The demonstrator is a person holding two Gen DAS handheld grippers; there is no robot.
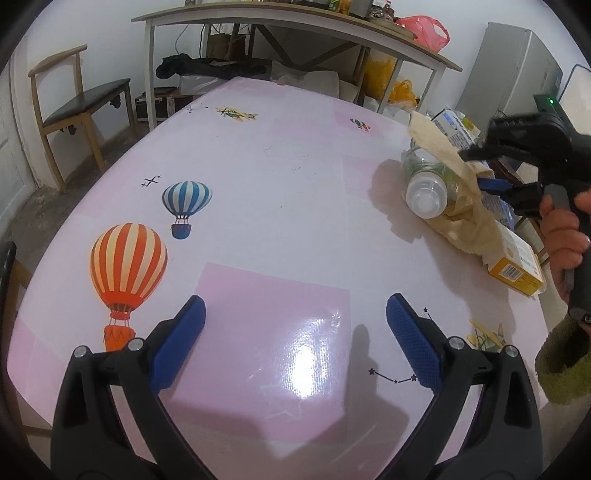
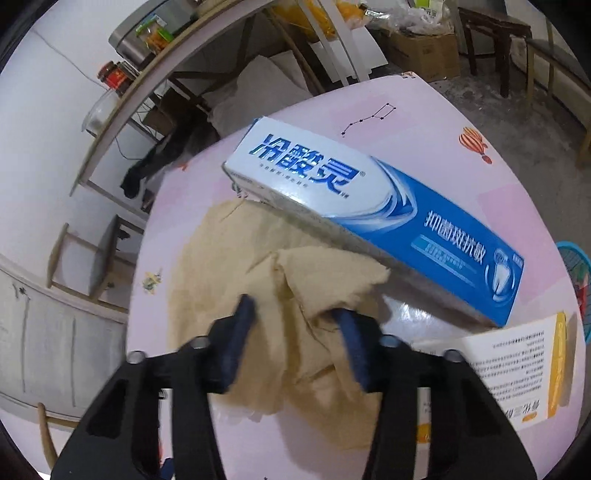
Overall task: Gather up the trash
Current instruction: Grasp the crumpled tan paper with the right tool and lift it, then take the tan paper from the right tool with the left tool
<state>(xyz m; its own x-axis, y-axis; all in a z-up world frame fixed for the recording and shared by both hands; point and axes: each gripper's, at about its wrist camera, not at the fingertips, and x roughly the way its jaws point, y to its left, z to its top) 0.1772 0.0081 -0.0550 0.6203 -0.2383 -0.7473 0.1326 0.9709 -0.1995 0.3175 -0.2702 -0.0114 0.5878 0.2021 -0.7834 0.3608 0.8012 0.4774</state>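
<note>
Right claw (image 2: pixel 295 332) pinches one beige cloth (image 2: pixel 236 258); left claw (image 1: pixel 295 332) wide; one bottle (image 1: pixel 428 192), three boxes

Home: cluttered shelf (image 1: pixel 258 18), chair (image 1: pixel 70 99)

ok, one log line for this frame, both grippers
left gripper: open, nothing between pads, over table | right gripper: pads around beige paper, grip unconfirmed | toothpaste box, bottle: beside paper

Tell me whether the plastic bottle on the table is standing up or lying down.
Lying down: the plastic bottle rests on its side on the table, capped end toward the camera.
</note>
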